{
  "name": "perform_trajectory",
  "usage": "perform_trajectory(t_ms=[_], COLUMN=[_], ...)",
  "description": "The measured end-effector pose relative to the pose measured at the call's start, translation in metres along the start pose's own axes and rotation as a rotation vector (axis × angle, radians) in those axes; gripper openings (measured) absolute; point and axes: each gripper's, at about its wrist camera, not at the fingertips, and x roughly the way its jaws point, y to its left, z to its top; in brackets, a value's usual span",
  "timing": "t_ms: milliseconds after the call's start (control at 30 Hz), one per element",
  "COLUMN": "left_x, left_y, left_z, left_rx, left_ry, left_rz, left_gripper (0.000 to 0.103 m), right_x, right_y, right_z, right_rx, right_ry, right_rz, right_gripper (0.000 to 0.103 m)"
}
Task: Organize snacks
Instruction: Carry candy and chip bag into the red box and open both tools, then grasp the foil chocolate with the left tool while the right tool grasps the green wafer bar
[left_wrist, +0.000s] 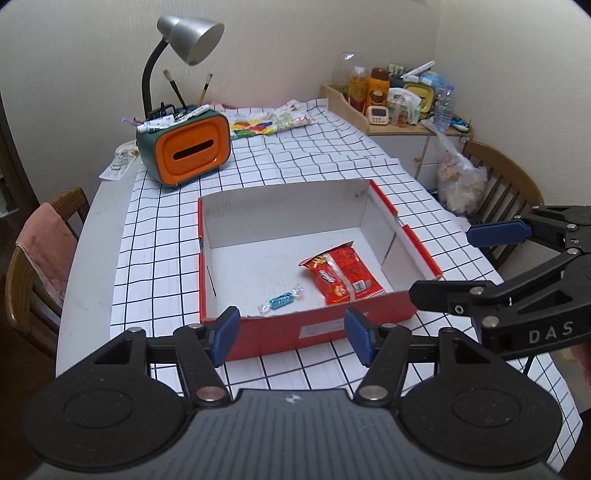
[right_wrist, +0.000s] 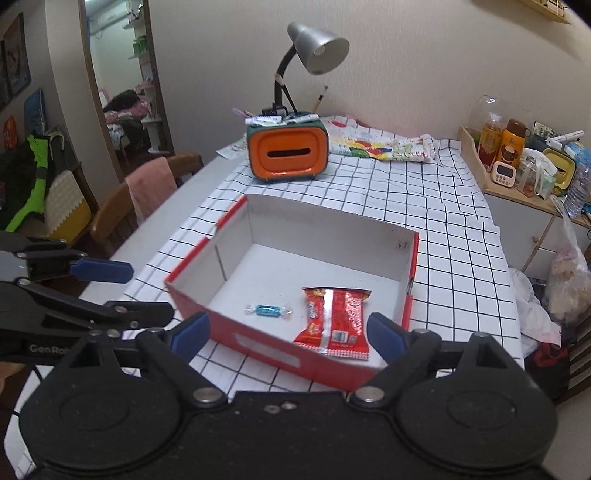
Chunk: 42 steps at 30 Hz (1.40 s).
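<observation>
Both tools spread and empty, left tool (left_wrist: 291, 334), right tool (right_wrist: 288, 334), ahead a rectangular red cardboard box (left_wrist: 295, 334), glossy red snack packet (left_wrist: 341, 275) lengthwise away, twisted blue candy (left_wrist: 281, 300) crosswise

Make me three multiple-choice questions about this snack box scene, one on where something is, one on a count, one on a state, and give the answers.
1. Where does the blue-wrapped candy lie?
A. inside the red box
B. on the checked cloth
C. on the tissue holder

2. How many snacks are in the box?
A. one
B. two
C. four

3. How do the fingers of the left gripper stand?
A. shut on the candy
B. apart, holding nothing
C. shut on the box wall

Answers: 1 A, the candy rests on the box's white floor beside the red snack packet. 2 B, only the candy and the packet lie there. 3 B, the blue pads stand apart with nothing between them, above the box's near wall.
</observation>
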Motion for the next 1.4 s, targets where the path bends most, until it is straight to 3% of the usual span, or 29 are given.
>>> perform_trajectory(t_ms=[367,833,1133,1267,1400], left_x=[-0.031,-0.04,-0.013,0.008,0.033], left_y=[-0.005,-0.003,0.013,0.015,0.013], left_z=[-0.026,-0.067,-0.088,-0.094,-0.1], left_rx=[0.016,0.086,0.099,0.176,0.255], left_ry=[-0.051,-0.046,0.04,0.124,0.181], left_rz=[-0.023,-0.071,-0.144,-0.184,-0.164], left_gripper=[0.075,0.09,0.095,0.095,0.095], right_x=[-0.037,-0.045,-0.035,-0.027,-0.016], right_y=[0.018,0.024,0.015,0.007,0.004], right_z=[-0.027,-0.081,-0.123,-0.138,-0.151], right_rx=[0.037,0.09,0.122,0.171,0.174], right_ry=[-0.056,-0.029,0.033,0.085,0.125], right_rz=[0.02,0.073,0.037,0.052,0.041], right_gripper=[0.101,0.103,0.103,0.103,0.103])
